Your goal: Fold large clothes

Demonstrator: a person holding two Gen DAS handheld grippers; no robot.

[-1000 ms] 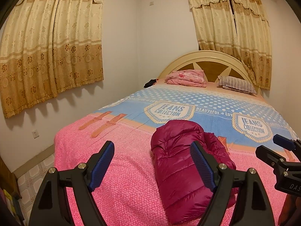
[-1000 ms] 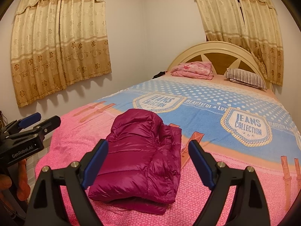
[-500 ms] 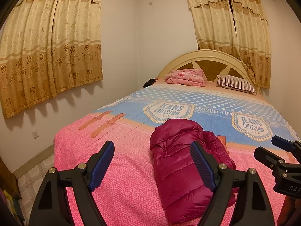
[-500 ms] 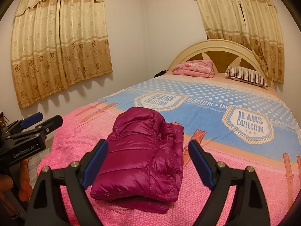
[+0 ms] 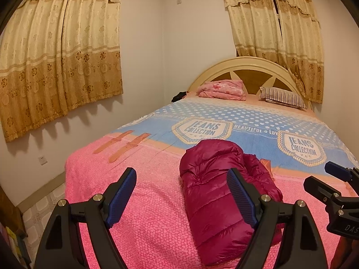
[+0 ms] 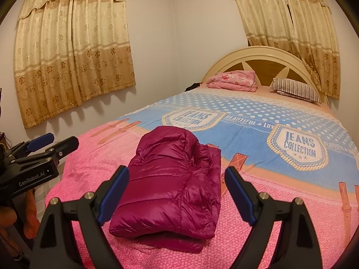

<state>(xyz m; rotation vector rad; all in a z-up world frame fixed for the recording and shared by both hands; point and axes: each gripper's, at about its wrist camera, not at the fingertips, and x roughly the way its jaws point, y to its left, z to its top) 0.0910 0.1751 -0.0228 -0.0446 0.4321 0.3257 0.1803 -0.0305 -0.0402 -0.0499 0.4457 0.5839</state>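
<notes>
A magenta puffer jacket [image 5: 215, 186] lies folded in a compact stack on the pink end of the bed [image 5: 143, 213]; it also shows in the right wrist view [image 6: 170, 188]. My left gripper [image 5: 181, 174] is open and empty, held back from the bed, left of the jacket. My right gripper [image 6: 177, 172] is open and empty, held back in front of the jacket. Each gripper shows at the edge of the other's view: the right one [image 5: 327, 179], the left one [image 6: 52, 142].
The bed has a blue and pink blanket [image 6: 246, 121], a folded pink quilt [image 5: 222, 89] and a striped pillow [image 5: 282, 96] at the headboard [image 6: 264, 56]. Curtains [image 5: 60, 51] hang on the left wall. Tiled floor [image 5: 42, 206] runs along the bed's left side.
Both grippers have drifted slightly; the view shifts a little. The jacket has not moved and both grippers stay open.
</notes>
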